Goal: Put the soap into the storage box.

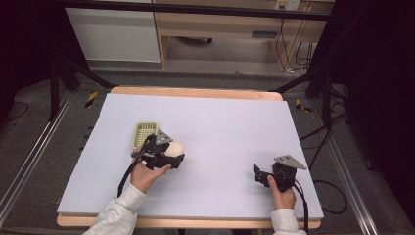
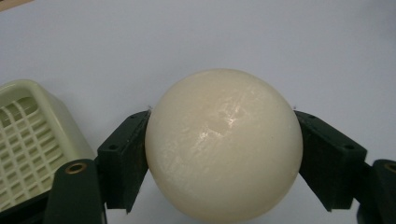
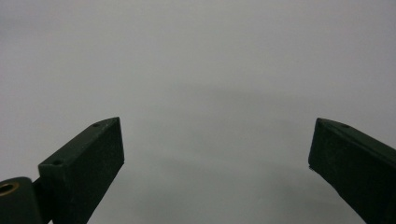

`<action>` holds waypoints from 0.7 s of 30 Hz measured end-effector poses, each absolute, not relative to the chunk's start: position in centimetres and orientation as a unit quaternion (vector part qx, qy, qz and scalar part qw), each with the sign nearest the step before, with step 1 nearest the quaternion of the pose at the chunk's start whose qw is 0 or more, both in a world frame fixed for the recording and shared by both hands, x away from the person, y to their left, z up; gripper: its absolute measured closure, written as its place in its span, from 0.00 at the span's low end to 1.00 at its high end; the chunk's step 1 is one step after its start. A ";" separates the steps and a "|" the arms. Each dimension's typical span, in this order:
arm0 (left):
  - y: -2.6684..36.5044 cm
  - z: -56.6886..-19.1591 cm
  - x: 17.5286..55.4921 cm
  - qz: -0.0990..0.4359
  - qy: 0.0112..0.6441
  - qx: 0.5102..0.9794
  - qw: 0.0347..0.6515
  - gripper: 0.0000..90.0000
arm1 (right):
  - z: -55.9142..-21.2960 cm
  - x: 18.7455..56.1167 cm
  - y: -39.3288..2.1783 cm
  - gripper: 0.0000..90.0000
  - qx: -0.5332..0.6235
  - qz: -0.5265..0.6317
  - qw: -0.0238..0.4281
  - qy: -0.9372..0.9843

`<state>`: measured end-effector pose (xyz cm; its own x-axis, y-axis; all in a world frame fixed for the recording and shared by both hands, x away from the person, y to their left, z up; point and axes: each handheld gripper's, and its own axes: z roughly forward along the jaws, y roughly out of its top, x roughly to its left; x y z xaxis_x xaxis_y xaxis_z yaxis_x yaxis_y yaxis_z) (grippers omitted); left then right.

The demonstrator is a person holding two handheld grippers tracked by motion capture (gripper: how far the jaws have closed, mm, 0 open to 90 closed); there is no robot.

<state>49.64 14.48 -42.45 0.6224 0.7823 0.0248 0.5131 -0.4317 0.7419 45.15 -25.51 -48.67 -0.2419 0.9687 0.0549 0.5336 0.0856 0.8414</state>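
A cream-white ball sits between the two black jaws of my left gripper, which is shut on it. From the high view the ball shows at the left-middle of the table, held in the left gripper. A pale green basket with a grid bottom lies just behind it, and its corner appears at the left of the left gripper view. My right gripper rests at the front right, and its jaws stand wide apart over bare mat, holding nothing.
A lavender mat covers the wooden table. Black frame legs and cables stand off the table's right side, and a wooden desk is beyond the far edge.
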 end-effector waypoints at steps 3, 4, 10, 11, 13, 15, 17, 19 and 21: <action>15.2 -42.5 49.8 0.187 0.400 0.820 0.365 0.27 | -48.7 45.2 -25.5 0.04 0.550 0.393 0.276 0.684; 15.5 -42.5 49.8 0.186 0.401 0.820 0.363 0.27 | -48.7 45.2 -25.5 0.04 0.550 0.392 0.276 0.684; 16.4 -42.4 50.2 0.185 0.413 0.813 0.366 0.27 | -48.7 45.2 -25.4 0.04 0.550 0.390 0.277 0.684; 16.6 -42.3 50.3 0.184 0.414 0.812 0.367 0.27 | -48.7 45.2 -25.4 0.04 0.550 0.390 0.278 0.684; 16.8 -42.2 50.4 0.184 0.417 0.810 0.369 0.27 | -48.7 45.2 -25.4 0.04 0.551 0.391 0.276 0.684; 16.9 -42.0 50.5 0.185 0.417 0.809 0.370 0.27 | -48.7 45.2 -25.4 0.04 0.551 0.391 0.275 0.684; 17.1 -41.9 50.7 0.186 0.418 0.809 0.369 0.27 | -48.7 45.2 -25.4 0.04 0.551 0.390 0.275 0.685; 17.4 -41.8 50.9 0.188 0.421 0.808 0.367 0.27 | -48.7 45.2 -25.4 0.04 0.551 0.390 0.276 0.684; 17.7 -41.8 51.0 0.190 0.425 0.807 0.363 0.27 | -48.7 45.2 -25.4 0.04 0.551 0.390 0.275 0.685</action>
